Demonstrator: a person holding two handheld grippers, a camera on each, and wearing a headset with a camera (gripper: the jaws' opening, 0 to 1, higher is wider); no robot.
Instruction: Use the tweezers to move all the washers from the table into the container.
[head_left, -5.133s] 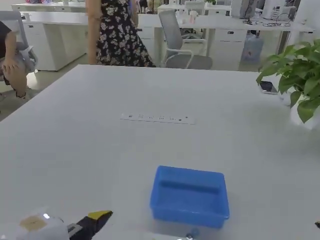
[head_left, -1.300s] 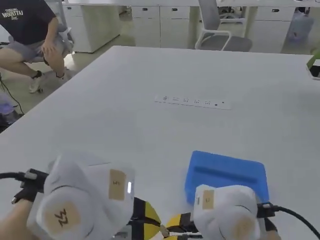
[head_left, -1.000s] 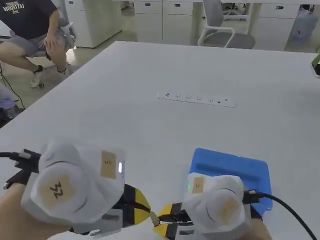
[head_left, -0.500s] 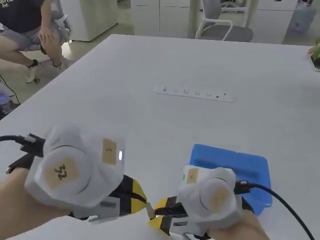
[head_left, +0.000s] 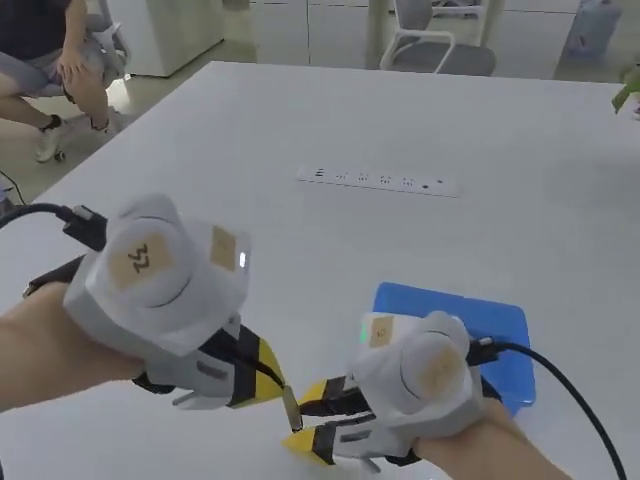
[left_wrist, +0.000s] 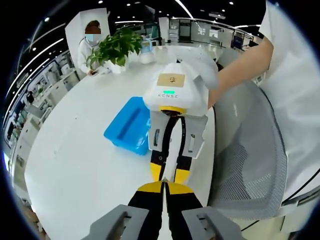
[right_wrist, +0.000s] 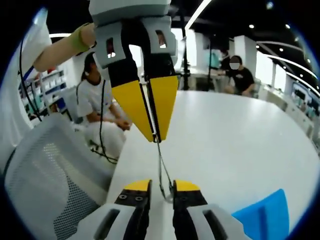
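Note:
The thin metal tweezers (head_left: 292, 410) hang between my two grippers at the table's near edge. My left gripper (head_left: 278, 385) is shut on one end of them, as the right gripper view shows at its yellow tips (right_wrist: 155, 135). My right gripper (head_left: 305, 435) faces it tip to tip. Its jaws stand slightly apart around the tweezers' (right_wrist: 160, 160) other end. The blue container (head_left: 455, 315) sits just behind the right gripper, and it lies left of that gripper (left_wrist: 168, 174) in the left gripper view, container (left_wrist: 127, 125).
A white power strip (head_left: 378, 181) lies in the table's middle. A seated person (head_left: 45, 45) and an office chair (head_left: 440, 45) are beyond the far edge. A mesh chair (left_wrist: 245, 165) stands close behind me. A potted plant (left_wrist: 117, 45) is at the table's far right.
Since five seconds ago both grippers have come together in front of the container with the tweezers between them. Over the last second they stay tip to tip while the camera shifts.

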